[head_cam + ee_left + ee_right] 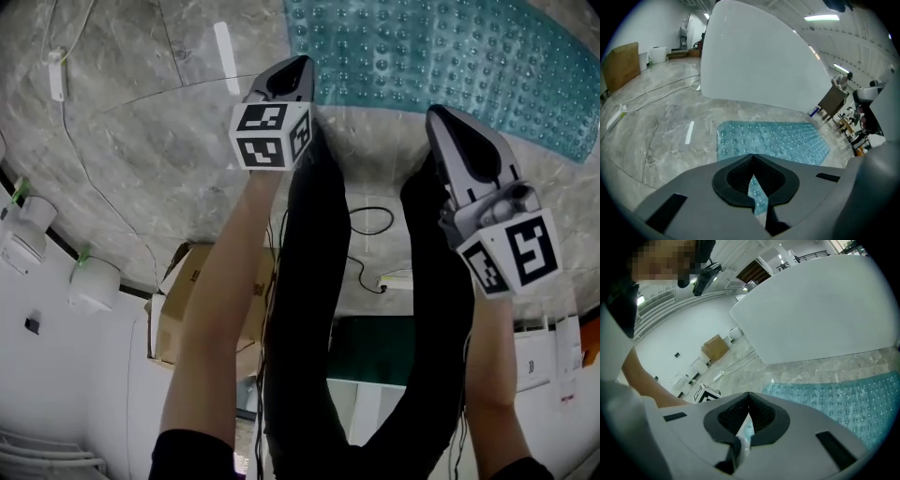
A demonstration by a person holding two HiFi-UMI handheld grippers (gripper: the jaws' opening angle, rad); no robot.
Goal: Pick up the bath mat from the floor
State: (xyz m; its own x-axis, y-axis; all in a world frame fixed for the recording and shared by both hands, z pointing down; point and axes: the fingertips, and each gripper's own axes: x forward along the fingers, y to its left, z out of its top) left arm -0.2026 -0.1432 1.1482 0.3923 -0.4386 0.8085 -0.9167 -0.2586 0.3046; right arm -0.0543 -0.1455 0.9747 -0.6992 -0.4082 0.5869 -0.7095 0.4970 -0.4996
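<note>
Legs in black (pixel 309 281) stood between the person's two arms. A cardboard box (pixel 187 300) sat low at their left, and a black cable (pixel 370 221) looped toward a white power strip (pixel 398 279) on the marble floor (pixel 141 150). Ahead of the legs, the left gripper (pixel 752 161) had its jaws together on a strip of the teal, bubble-studded bath mat (pixel 441 47), right at the mat's near left corner. The right gripper (pixel 748 401), well apart from it along the same near edge, was likewise clamped on a fold of the mat. The rest of the mat lay flat on the floor, stretching away from both tools. A short white strip (pixel 226 58) lay on the floor just left of the mat's short edge, and bare marble opened wide beyond it on that side. Past the mat's far edge rose a large white curved body (pixel 750 61), closing off that side. Farther off, a brown board (pixel 621 65) leaned by the left wall.
</note>
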